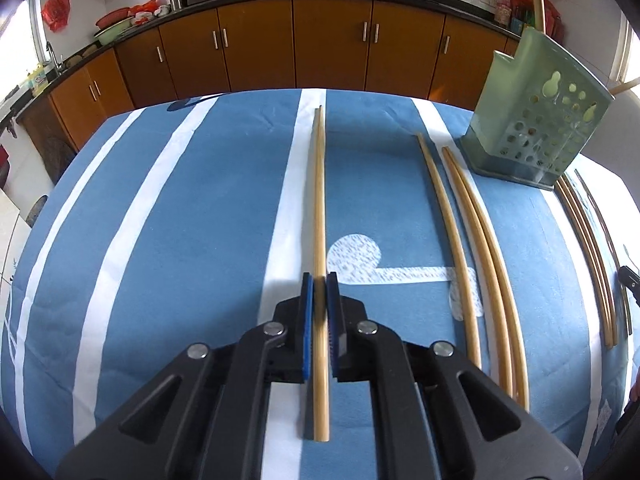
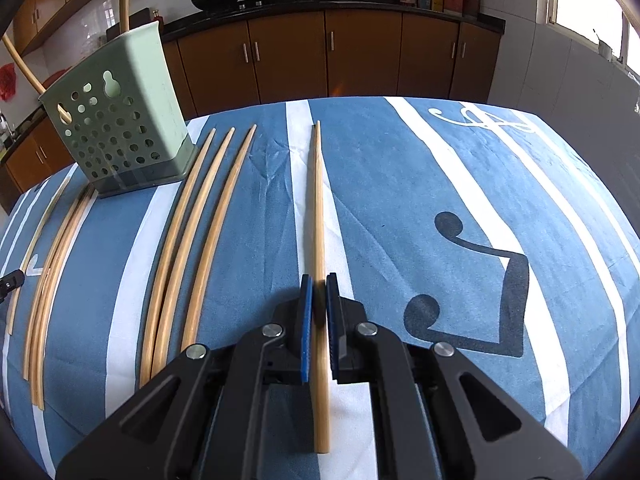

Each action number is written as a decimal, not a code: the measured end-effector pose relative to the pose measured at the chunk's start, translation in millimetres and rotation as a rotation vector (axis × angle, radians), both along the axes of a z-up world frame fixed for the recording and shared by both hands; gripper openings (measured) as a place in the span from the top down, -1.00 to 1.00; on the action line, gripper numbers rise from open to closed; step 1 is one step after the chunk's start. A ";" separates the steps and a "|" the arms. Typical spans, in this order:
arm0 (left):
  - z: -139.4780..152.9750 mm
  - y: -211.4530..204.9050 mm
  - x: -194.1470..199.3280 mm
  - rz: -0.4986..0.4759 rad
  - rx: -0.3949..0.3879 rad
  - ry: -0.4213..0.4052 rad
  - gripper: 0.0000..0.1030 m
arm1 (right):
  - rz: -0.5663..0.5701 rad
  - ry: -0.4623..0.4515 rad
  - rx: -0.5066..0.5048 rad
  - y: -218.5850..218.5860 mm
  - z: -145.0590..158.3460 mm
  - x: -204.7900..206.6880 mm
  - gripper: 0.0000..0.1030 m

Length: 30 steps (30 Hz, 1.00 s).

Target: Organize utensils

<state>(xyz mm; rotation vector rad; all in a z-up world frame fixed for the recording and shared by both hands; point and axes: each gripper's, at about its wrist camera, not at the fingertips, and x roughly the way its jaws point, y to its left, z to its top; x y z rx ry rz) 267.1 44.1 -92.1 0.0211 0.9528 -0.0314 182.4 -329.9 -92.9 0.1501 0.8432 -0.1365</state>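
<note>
My left gripper (image 1: 319, 282) is shut on a pair of wooden chopsticks (image 1: 319, 200) that point away over the blue striped cloth. My right gripper (image 2: 319, 282) is shut on a wooden chopstick (image 2: 318, 208) lying the same way. A green perforated utensil holder (image 1: 536, 128) stands at the far right of the left wrist view and at the far left of the right wrist view (image 2: 116, 120), with a chopstick standing in it. Several loose chopsticks (image 1: 472, 236) lie on the cloth between the grippers; they also show in the right wrist view (image 2: 192, 248).
More chopsticks (image 2: 48, 292) lie at the left beyond the holder, and at the right edge of the left wrist view (image 1: 588, 248). The table (image 2: 480, 184) is covered by a blue and white cloth. Brown kitchen cabinets (image 1: 332, 48) and a counter with woks stand behind.
</note>
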 end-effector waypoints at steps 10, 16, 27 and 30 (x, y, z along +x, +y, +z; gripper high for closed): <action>-3.1 -0.3 -10.3 -0.023 -0.009 -0.058 0.75 | 0.003 -0.005 0.026 -2.2 -0.1 -1.9 0.84; -3.1 0.3 -10.5 -0.024 -0.010 -0.058 0.75 | 0.001 -0.005 0.028 -2.0 -0.3 -3.0 0.84; -3.1 -0.4 -16.5 -0.034 0.009 -0.058 0.75 | 0.008 -0.006 0.029 -0.8 -1.6 -12.6 0.84; -3.0 -0.2 -18.7 -0.035 0.011 -0.058 0.75 | 0.009 -0.007 0.035 -1.6 -1.8 -16.0 0.84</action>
